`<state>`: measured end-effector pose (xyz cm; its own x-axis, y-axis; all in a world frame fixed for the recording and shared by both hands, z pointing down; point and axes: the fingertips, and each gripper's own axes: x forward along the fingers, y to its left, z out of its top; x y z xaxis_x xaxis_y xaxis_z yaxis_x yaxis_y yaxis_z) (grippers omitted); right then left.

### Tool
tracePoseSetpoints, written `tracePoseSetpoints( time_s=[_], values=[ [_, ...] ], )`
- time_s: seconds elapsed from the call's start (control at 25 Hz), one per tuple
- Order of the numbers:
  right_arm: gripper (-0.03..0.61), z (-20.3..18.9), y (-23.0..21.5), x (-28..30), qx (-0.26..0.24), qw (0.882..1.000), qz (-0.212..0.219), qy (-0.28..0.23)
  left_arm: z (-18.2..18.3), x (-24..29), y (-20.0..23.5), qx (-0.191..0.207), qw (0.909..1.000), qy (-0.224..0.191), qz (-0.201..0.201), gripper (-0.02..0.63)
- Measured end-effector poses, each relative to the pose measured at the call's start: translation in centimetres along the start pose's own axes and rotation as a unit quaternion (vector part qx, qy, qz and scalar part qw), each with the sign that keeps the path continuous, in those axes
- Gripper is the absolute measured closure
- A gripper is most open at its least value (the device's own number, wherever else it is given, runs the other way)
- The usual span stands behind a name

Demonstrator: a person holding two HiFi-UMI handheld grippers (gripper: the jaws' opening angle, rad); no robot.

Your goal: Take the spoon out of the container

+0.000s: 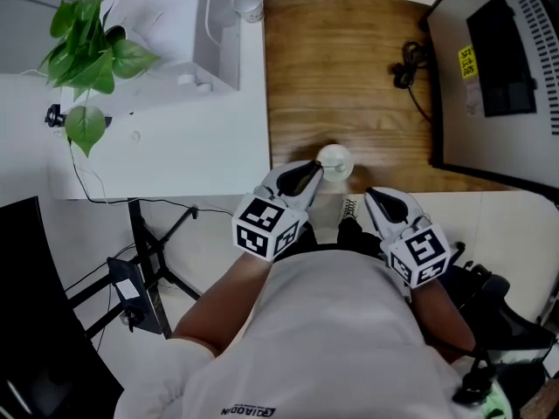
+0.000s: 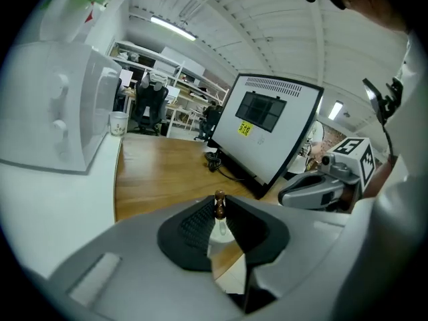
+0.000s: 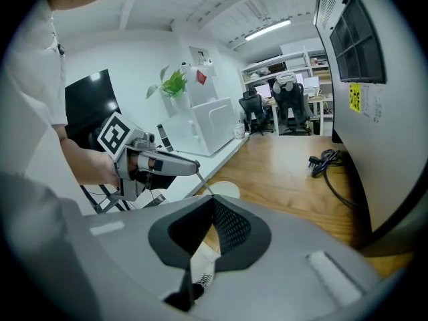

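Note:
A small white container (image 1: 334, 161) stands on the wooden table (image 1: 349, 68) near its front edge. My left gripper (image 1: 316, 169) reaches over the container's left rim and is shut on the spoon (image 2: 219, 206), whose brown knobbed handle end pokes up between the pads. In the right gripper view the thin spoon handle (image 3: 204, 181) slants from the left gripper (image 3: 190, 167) down into the container (image 3: 224, 190). My right gripper (image 1: 371, 195) hovers just right of the container, off the table's front edge, its jaws shut with nothing between them.
A big tilted monitor (image 1: 498, 68) fills the table's right side, with a black cable (image 1: 406, 64) beside it. On the white desk to the left sit a white appliance (image 1: 218, 24), a cup (image 1: 249, 5) and a green plant (image 1: 87, 51).

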<state>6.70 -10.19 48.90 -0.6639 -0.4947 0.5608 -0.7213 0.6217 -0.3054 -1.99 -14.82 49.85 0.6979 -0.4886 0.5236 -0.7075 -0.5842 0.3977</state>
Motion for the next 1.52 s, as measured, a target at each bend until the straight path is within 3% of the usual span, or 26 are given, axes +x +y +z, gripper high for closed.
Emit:
tracePoseSetpoints(
  time_s=[0.32,0.76,0.88,1.04,1.28,1.52],
  values=[
    [0.571,2.1,2.6,-0.5,-0.019,0.999,-0.023,-0.030,2.3,-4.6,-2.0,0.042,0.9976,-0.051,-0.020,0.560],
    [0.571,3.1,7.3,-1.2,-0.022,0.994,-0.063,-0.083,2.2,-10.6,-2.9,0.094,0.9907,-0.080,-0.056,0.560],
    [0.571,3.2,8.3,-1.6,-0.033,0.994,-0.059,-0.086,1.7,-12.1,-2.7,0.084,0.9915,-0.088,-0.047,0.560],
    [0.571,3.3,9.4,-2.7,-0.051,0.994,-0.041,-0.089,0.7,-13.6,-3.3,0.035,0.9932,-0.103,-0.040,0.560],
    [0.571,1.8,10.2,-6.6,-0.084,0.992,-0.012,-0.088,-0.2,-15.1,-6.1,0.027,0.9904,-0.135,0.006,0.560],
    [0.571,-1.5,9.9,-12.2,-0.087,0.992,0.002,-0.088,-2.4,-15.4,-11.3,0.027,0.9877,-0.148,0.043,0.560]
  ],
)
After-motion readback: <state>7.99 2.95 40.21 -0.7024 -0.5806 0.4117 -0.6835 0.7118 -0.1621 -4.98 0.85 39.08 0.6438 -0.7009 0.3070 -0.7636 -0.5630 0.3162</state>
